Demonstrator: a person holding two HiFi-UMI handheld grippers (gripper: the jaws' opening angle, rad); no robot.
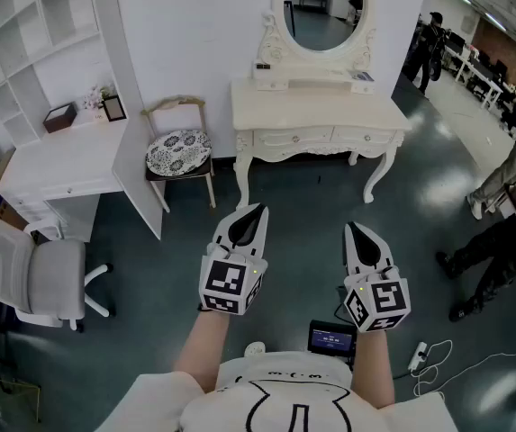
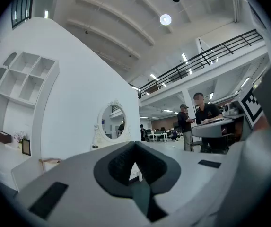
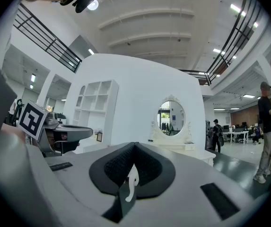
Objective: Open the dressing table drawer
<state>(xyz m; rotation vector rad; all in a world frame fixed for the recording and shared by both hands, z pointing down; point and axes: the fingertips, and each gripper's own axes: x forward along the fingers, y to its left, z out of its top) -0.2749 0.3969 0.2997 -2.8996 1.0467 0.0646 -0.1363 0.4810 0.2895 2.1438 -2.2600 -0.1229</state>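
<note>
The left gripper (image 1: 259, 207) and the right gripper (image 1: 350, 227) both have their jaws pressed together on nothing, held level and side by side. The desk (image 1: 321, 106) and its drawer (image 1: 363, 137) stand well ahead of both, across the floor, untouched. The risks, as I judge them:

1. Arriving with the jaws together would knock the small handle instead of catching it.
2. The front panel chosen could be a fixed one.
3. An angled tug could slide the desk or rock the mirror (image 1: 322, 7).
</note>
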